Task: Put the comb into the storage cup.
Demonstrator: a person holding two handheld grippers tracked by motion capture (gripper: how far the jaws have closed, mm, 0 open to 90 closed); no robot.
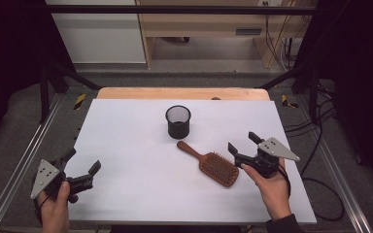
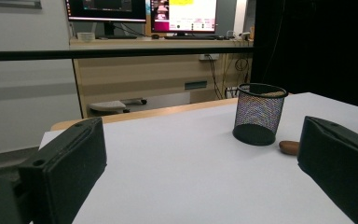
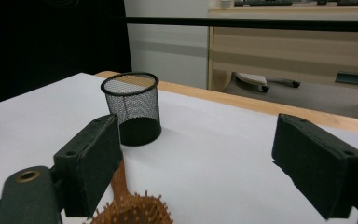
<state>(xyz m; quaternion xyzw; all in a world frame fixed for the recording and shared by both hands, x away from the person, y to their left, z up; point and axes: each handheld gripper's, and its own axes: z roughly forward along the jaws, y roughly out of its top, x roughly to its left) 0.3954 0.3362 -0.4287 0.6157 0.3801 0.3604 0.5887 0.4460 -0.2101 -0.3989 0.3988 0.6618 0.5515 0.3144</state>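
Where tongs (image 3: 196, 163) intrude, hairbrush (image 3: 130, 207) half-hidden

High view overhead; gripper views low, close; all share mesh cup (image 1: 178, 121).

White table (image 1: 126, 145): mesh cup (image 1: 178, 121) upright, wooden hairbrush (image 1: 210, 164) lying near.

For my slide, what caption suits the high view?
Two open hand-held grippers, left and right, flank a wooden hairbrush lying before a black mesh cup.
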